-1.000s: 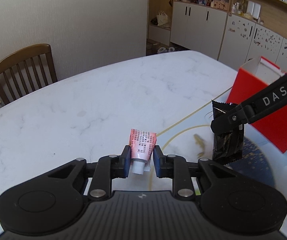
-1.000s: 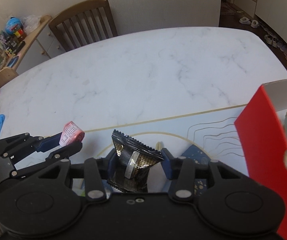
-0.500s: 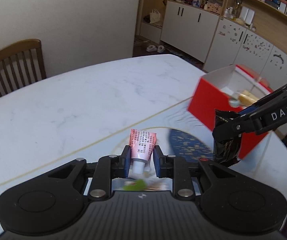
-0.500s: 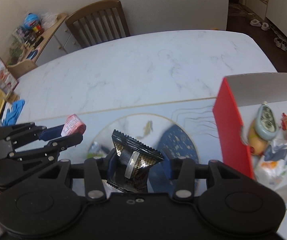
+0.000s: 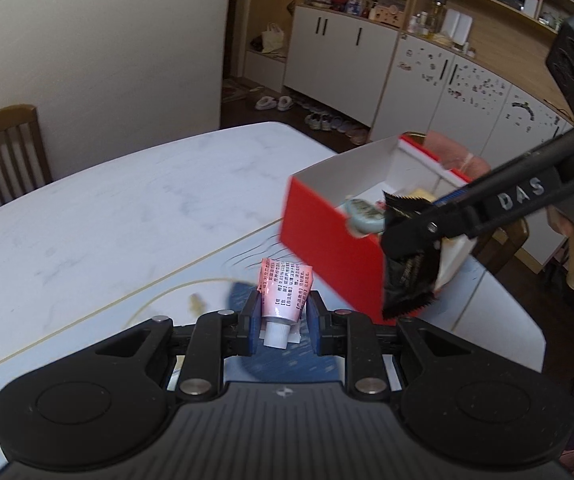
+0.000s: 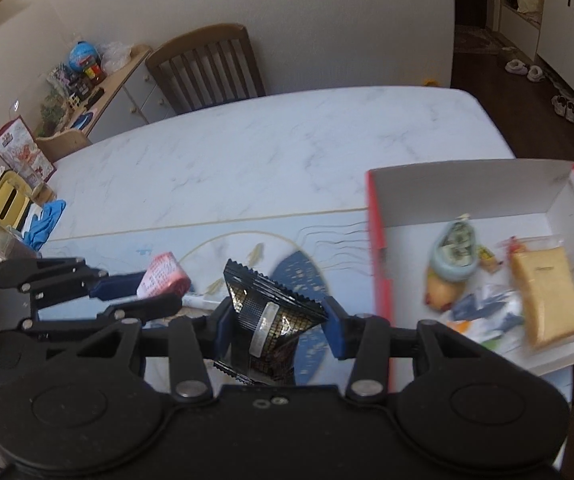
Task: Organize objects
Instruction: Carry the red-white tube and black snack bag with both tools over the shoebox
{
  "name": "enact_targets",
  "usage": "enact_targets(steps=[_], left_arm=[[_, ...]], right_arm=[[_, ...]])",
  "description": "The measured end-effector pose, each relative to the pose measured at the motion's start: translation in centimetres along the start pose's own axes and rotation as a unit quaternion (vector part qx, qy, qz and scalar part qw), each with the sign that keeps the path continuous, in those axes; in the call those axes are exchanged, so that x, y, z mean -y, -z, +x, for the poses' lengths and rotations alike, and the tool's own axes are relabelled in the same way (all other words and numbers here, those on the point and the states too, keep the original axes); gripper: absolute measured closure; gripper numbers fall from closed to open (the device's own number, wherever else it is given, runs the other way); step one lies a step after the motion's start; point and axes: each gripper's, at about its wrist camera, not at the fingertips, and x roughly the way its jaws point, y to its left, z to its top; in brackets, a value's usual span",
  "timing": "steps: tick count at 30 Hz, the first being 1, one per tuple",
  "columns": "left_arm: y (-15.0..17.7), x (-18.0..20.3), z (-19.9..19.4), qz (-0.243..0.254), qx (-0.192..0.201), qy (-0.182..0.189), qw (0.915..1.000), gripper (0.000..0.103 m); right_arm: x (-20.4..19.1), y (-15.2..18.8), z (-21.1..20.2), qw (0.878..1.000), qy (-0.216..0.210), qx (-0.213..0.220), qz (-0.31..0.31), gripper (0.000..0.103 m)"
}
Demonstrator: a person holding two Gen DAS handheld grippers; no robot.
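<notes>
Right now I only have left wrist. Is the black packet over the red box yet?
Observer: No. In right wrist the black packet, in the right gripper's jaws, shows left of the red box wall, over the mat.
Operator: Any free floor inside?
Observer: Bare white floor in the far-left corner; items crowd the near end.
Operator: Biggest item?
Observer: A yellow block in a clear bag, by the right wall.

Left gripper [image 5: 283, 316]: matte black, blue pads, silver screws | Right gripper [image 6: 279, 326]: same build, white "DAS" lettering on arm | bare skin behind
</notes>
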Motion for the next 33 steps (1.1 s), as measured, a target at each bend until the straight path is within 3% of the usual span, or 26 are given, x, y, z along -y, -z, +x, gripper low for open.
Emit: enact_targets(steps=[17, 33], left_arm=[[-4.9, 11.8, 6.1, 0.046, -0.011, 0.001, 0.9989, 0.081], [-7.4, 18.3, 15.3, 0.078, -0.067, -0.013, 0.9947, 0.081]], right_arm=[[14.3, -0.2, -4.1, 0.998, 0.03, 0.042, 0.047, 0.058], [22.9, -0.6, -1.6, 0.994, 0.061, 0.03, 0.083, 0.058]])
